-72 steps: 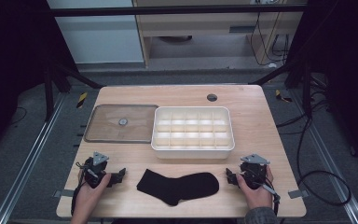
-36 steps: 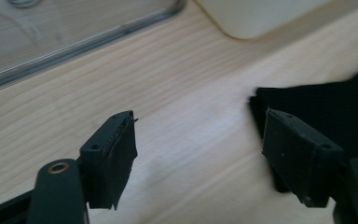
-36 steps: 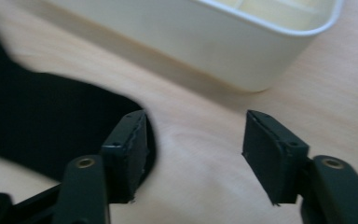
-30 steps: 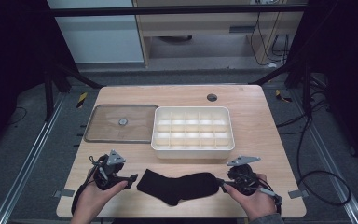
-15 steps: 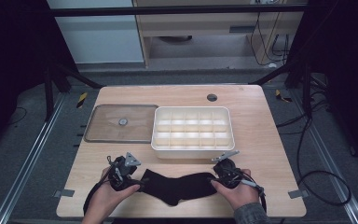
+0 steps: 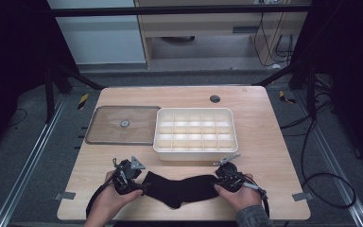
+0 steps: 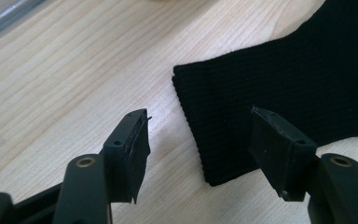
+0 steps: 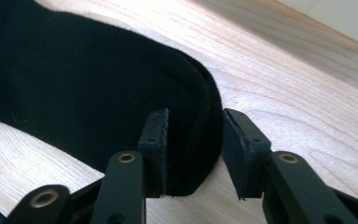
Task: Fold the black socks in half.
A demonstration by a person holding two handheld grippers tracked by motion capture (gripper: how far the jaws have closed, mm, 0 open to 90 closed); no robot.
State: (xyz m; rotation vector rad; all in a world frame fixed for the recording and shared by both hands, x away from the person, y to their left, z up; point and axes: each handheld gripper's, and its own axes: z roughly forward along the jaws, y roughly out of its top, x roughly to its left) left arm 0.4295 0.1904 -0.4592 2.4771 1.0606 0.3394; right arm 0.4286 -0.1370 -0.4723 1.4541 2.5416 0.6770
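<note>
A black sock (image 6: 184,189) lies flat near the table's front edge. My left gripper (image 6: 144,187) is at its left end. In the left gripper view the ribbed cuff (image 7: 284,79) sits between the jaws of that gripper (image 7: 198,135); they have just been closing, but a gap remains at both pads. My right gripper (image 6: 216,184) is at the sock's right end. Its jaws (image 8: 195,135) straddle the rounded toe (image 8: 74,84) and have just been closing too; the fabric is not bunched between the pads.
A white compartment box (image 6: 194,152) stands just behind the sock, mid-table. A flat clear lid (image 6: 118,125) with a small knob lies to its left. A cable hole (image 6: 214,99) is at the back of the wooden table (image 6: 274,156).
Both hands have moved inward from the table's front corners to the two ends of the sock and come down onto it. The sock has kept its place.
</note>
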